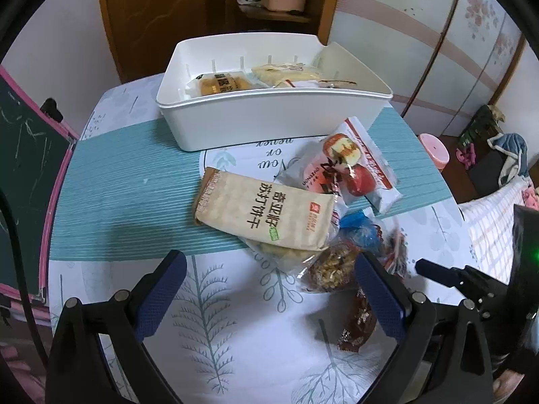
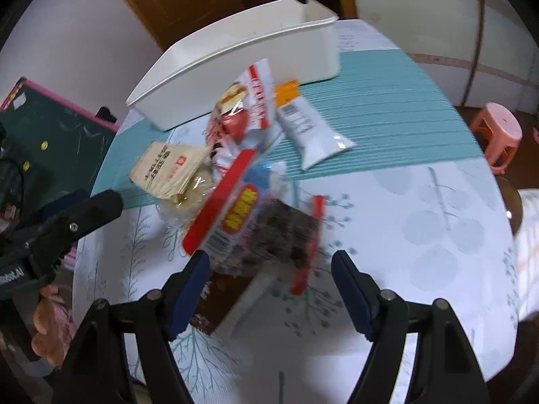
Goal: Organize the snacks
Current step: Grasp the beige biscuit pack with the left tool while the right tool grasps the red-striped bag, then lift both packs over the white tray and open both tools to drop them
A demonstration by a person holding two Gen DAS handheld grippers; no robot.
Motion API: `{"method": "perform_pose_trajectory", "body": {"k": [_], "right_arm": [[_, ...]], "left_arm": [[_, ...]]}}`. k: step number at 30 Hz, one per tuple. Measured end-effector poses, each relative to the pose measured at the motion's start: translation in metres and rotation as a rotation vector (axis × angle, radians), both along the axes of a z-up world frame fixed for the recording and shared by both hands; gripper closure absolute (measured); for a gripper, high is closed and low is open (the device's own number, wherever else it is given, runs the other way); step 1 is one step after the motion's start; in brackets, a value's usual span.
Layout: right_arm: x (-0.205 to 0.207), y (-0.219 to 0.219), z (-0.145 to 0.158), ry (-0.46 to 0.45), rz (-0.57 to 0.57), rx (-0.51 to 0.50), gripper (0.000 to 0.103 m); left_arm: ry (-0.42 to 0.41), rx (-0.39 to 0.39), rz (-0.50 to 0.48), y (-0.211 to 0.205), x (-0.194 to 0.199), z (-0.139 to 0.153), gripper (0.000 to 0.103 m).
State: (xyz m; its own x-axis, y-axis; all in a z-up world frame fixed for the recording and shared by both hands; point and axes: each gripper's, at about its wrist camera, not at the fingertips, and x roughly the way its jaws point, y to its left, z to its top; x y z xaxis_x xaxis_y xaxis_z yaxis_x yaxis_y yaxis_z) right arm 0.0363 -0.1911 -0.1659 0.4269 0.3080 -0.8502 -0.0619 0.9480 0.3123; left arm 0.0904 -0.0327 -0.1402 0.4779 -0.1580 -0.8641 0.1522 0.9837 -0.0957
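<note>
A white bin [image 1: 269,118] stands at the back of the table and holds several wrapped snacks [image 1: 222,82]. In front of it lies a pile: a tan cracker pack [image 1: 266,210], a white pack with red apples [image 1: 350,165], and a clear bag of brown pieces [image 1: 333,266]. My left gripper [image 1: 269,293] is open and empty, just short of the pile. My right gripper [image 2: 269,289] is open, with a blurred red-edged bag of dark snacks [image 2: 266,229] between and just beyond its fingers. The bin [image 2: 235,50] and cracker pack [image 2: 168,168] also show in the right wrist view.
A white and orange pack [image 2: 306,124] lies on the teal table runner [image 2: 387,107]. A green chalkboard with a pink frame [image 1: 30,175] stands at the table's left. A pink stool [image 2: 498,134] stands on the floor to the right. Wooden doors are behind the bin.
</note>
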Motion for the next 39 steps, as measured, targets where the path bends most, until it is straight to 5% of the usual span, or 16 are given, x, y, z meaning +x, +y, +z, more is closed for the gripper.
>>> {"method": "perform_pose_trajectory", "body": {"k": [10,16,19,23,28,34,37,39], "right_arm": [[0.018,0.025,-0.007,-0.069,0.066,-0.095,0.031],[0.017,0.002,-0.009,-0.072,0.04,-0.049,0.057],[0.017,-0.009,-0.012,-0.06,0.004,-0.051,0.086],[0.018,-0.023,-0.018,-0.031,-0.024,0.044,0.087],[0.014,-0.025,-0.017,-0.034,-0.024,0.035,0.087],[0.014,-0.025,-0.015,-0.03,-0.028,0.042,0.087],[0.014,-0.025,-0.015,-0.027,-0.035,0.041,0.087],[0.015,-0.027,-0.013,-0.022,-0.048,0.048,0.087]], "left_arm": [[0.058,-0.089,0.115,0.023,0.026,-0.015,0.003],[0.121,-0.212,0.23,0.042,0.056,-0.037,0.003],[0.16,-0.266,0.275,0.048,0.068,-0.051,0.003],[0.223,-0.339,0.307,0.049,0.082,-0.069,0.006],[0.208,-0.347,0.3,0.043,0.095,-0.076,0.044],[0.186,-0.351,0.266,0.042,0.098,-0.077,0.056],[0.165,-0.328,0.218,0.039,0.093,-0.065,0.083],[0.156,-0.313,0.196,0.038,0.087,-0.055,0.086]]}}
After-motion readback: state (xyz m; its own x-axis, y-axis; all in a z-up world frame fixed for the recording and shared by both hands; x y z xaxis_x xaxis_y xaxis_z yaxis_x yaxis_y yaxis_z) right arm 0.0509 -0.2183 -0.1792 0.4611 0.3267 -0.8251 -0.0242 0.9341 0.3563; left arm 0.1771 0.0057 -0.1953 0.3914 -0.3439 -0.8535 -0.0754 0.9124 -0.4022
